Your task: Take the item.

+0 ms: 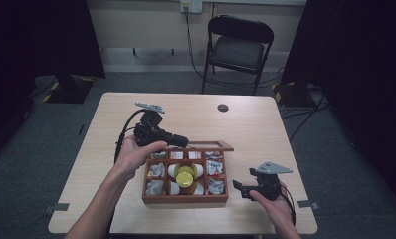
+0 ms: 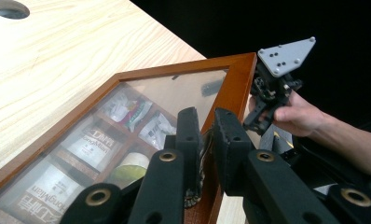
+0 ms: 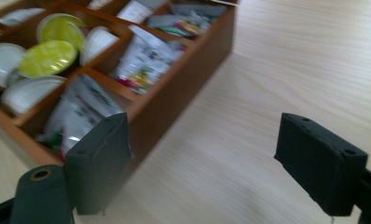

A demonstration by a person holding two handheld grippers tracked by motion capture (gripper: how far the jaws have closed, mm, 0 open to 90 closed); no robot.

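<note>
High view: left gripper (image 1: 182,141) clamps the lid (image 2: 127,100) frame of the wooden box (image 1: 186,198).
Right gripper (image 1: 240,188): jaws apart, empty, box just left of it on the table (image 1: 111,124).

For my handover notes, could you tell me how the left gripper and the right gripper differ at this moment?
The left gripper is shut on the wooden box's glass lid, holding it raised; the right gripper is open and holds nothing. The left reaches over the box; the right sits off its right side, above the table. Both are hand-held.
</note>
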